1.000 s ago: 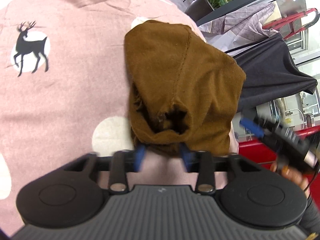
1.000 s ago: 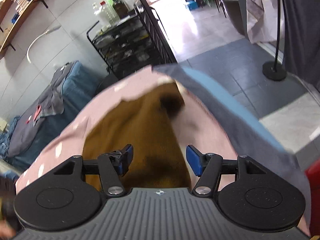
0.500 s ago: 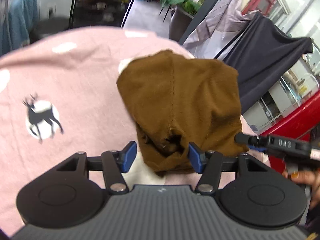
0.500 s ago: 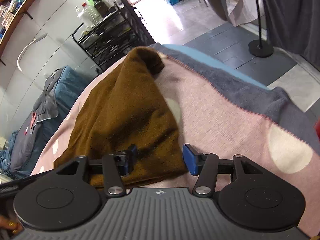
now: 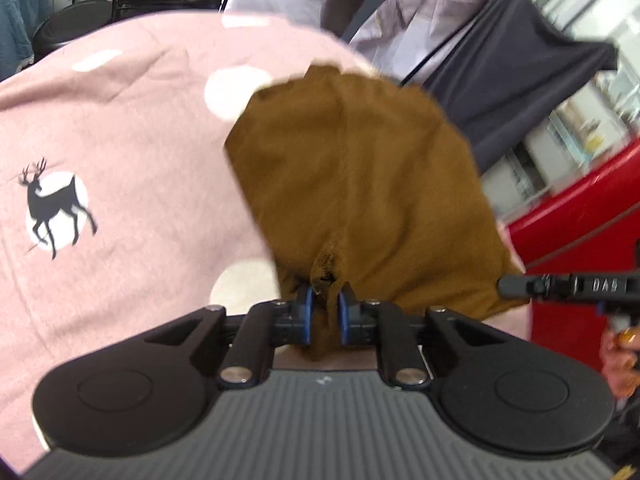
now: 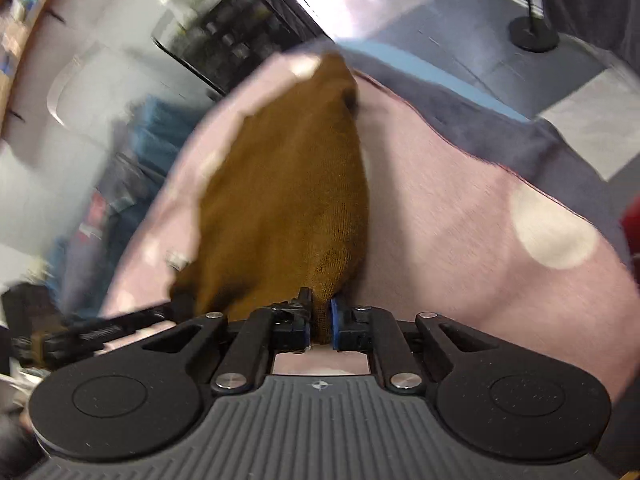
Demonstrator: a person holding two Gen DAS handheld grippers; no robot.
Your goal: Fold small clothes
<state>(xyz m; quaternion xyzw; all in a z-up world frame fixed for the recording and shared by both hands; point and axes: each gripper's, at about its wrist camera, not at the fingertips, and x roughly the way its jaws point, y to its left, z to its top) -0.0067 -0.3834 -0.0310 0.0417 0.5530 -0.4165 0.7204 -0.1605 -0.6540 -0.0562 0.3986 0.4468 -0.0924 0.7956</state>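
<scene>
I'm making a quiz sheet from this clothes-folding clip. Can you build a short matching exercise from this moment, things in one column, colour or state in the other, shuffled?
Things:
1. brown garment
2. blanket
3. deer print
4. left gripper

Colour or state:
A. pink with pale round spots
B. closing on a bunched edge of cloth
C. black, on a white circle
D. lying on the blanket, pinched at two places

Pairs: 1-D, 2-A, 3-C, 4-B. The right gripper makes the second pinch.
</scene>
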